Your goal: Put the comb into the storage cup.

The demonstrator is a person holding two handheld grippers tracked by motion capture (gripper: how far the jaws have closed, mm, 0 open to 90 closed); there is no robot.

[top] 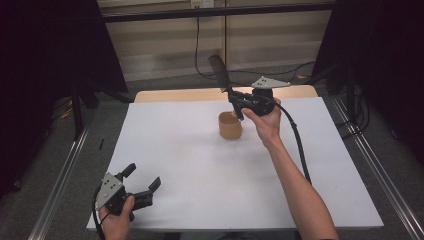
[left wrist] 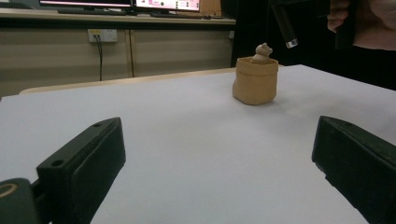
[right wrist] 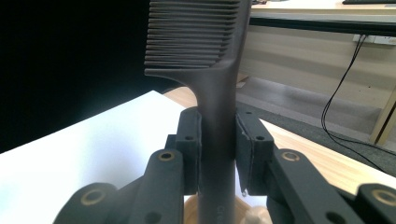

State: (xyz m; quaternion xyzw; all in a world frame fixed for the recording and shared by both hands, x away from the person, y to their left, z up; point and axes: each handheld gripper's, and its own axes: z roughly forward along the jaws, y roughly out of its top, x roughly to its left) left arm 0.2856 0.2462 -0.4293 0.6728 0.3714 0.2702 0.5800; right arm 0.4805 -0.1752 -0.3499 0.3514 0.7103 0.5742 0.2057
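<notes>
Right gripper point(top: 231, 95) was up over the far middle of the bench point(top: 200, 175), jaws clamped on the handle of a dark comb point(top: 218, 71). In the right gripper view the comb point(right wrist: 212, 84) stood between the two jaw pads, both pads touching the handle, teeth above the grip and facing left in that view. From the high view the comb was tilted, toothed end up and away from the person, lower end of the handle down over the tan cup point(top: 230, 125). Handle tip was just above the cup's mouth; couldn't tell whether it was inside the rim or touching it. In the left gripper view the handle tip point(left wrist: 286, 28) hung above and slightly right of the cup point(left wrist: 255, 80), clear of it. Cup was upright on the white bench sheet, past centre toward the far side, with a small tan figure point(left wrist: 263, 51) poking out of its top. Left gripper point(top: 140, 185) sat low at the near left corner of the bench, well apart from the cup, jaws wide apart and holding nothing; bare bench surface showed between them in the left gripper view. The person's right hand point(top: 265, 122) held the right gripper just beside the cup, cable point(top: 297, 145) trailing back along the forearm.
</notes>
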